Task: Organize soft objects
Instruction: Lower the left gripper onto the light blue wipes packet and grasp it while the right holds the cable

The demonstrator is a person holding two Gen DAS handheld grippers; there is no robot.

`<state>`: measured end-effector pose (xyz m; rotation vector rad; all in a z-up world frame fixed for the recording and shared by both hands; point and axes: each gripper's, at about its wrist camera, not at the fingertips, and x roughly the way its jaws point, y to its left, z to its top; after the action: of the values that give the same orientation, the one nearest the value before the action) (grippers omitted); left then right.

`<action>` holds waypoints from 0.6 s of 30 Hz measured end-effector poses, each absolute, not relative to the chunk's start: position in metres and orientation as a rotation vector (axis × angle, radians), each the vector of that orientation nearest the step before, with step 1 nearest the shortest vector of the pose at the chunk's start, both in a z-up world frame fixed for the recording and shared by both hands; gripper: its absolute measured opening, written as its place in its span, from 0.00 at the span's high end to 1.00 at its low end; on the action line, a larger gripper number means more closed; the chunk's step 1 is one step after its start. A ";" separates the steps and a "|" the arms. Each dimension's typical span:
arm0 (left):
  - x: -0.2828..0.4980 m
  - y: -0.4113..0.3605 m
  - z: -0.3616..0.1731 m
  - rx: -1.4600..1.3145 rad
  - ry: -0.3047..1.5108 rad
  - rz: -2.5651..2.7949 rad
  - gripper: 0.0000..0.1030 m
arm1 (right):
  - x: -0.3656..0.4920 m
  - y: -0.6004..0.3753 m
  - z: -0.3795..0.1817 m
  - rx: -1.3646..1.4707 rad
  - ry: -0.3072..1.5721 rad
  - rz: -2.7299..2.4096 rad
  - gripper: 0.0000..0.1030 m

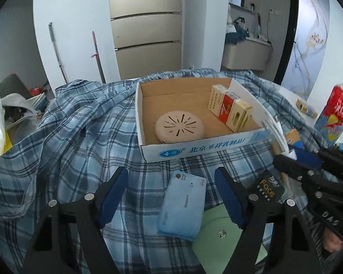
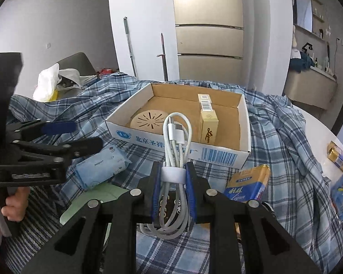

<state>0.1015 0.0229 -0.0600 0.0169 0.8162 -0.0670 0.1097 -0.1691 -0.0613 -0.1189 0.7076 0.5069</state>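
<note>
Nearest your right wrist camera is the coiled white charging cable (image 2: 175,159), bound by a white strap and pinched between the blue pads of your right gripper (image 2: 173,191), which is clamped tight on the bundle just in front of the shallow white cardboard box (image 2: 219,157) with blue print. The loose loops hang below the pads and the plug ends stand up above them, so if you carry it over the box's near wall too low, a loop may snag on the rim and drag the bundle out of the pads. Your left gripper (image 1: 171,196) has its jaws apart, straddling the pale blue soft tissue pack (image 1: 183,207), which lies on the blue plaid cloth (image 1: 80,123) just in front of the box; no pad presses on it yet, as far as I can judge. The pack lies skewed between the fingers and partly over a light green flat pouch (image 1: 217,228), so closing there could pinch only a corner or catch the pouch or cloth as well. The two grippers also work close together in front of the box and could knock each other. The left view shows three upright cartons (image 1: 228,111) in the box beside the round beige slotted disc (image 1: 179,126); the right view hides all but the yellow one. Only the right view shows the cable clearly, the yellow packet (image 2: 251,182) in front of the box, and the hand (image 2: 13,205) on the left gripper's handle.
</note>
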 end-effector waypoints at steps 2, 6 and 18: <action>0.101 0.022 -0.067 0.017 0.820 -0.088 0.23 | 0.110 -0.169 -0.061 -0.115 0.711 0.510 0.81; 0.097 0.017 -0.069 0.036 0.797 -0.101 0.24 | 0.111 -0.169 -0.063 -0.111 0.724 0.532 0.81; 0.106 0.024 -0.079 -0.015 0.851 -0.119 0.24 | 0.110 -0.170 -0.062 -0.104 0.712 0.512 0.81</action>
<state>0.1055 0.0241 -0.0790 -0.0148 0.8508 -0.1186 0.1104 -0.1702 -0.0624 -0.1037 0.7123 0.5118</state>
